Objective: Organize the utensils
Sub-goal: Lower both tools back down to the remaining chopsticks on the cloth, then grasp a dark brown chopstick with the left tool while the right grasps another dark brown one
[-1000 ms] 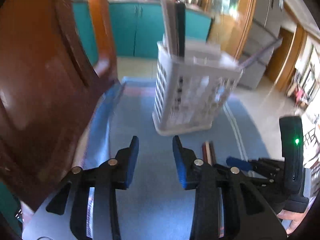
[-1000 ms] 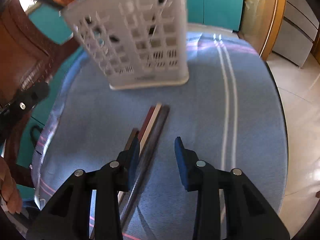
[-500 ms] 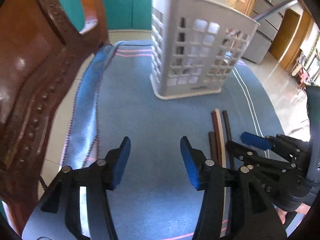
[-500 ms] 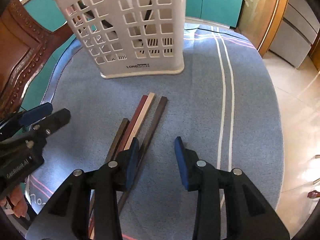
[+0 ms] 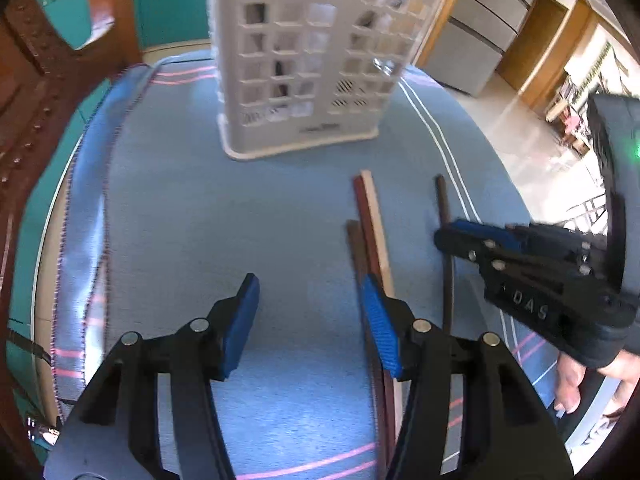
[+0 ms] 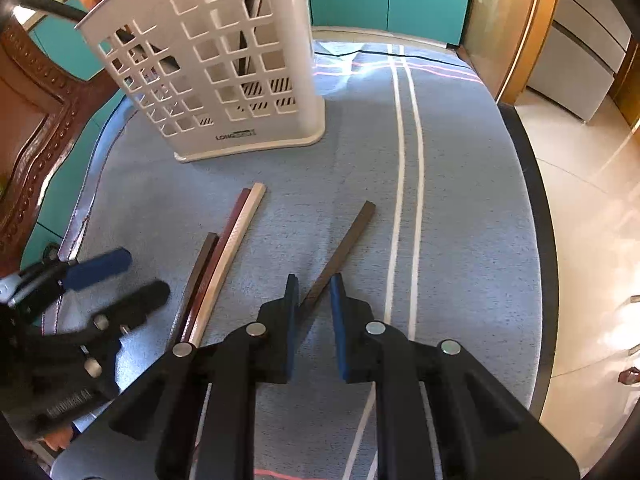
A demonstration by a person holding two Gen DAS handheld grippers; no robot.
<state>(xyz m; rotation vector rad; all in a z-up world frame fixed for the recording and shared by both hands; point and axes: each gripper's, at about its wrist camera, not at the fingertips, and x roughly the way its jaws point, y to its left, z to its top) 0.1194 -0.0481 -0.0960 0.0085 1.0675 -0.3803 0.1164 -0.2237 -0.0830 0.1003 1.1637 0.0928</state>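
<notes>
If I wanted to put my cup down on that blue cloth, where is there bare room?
Bare cloth lies right of the two white stripes, out to the table's dark edge, and left of the three bundled chopsticks. It is crowded from those sticks to the lone dark chopstick, on which the right gripper is closing, and at the white basket.
</notes>
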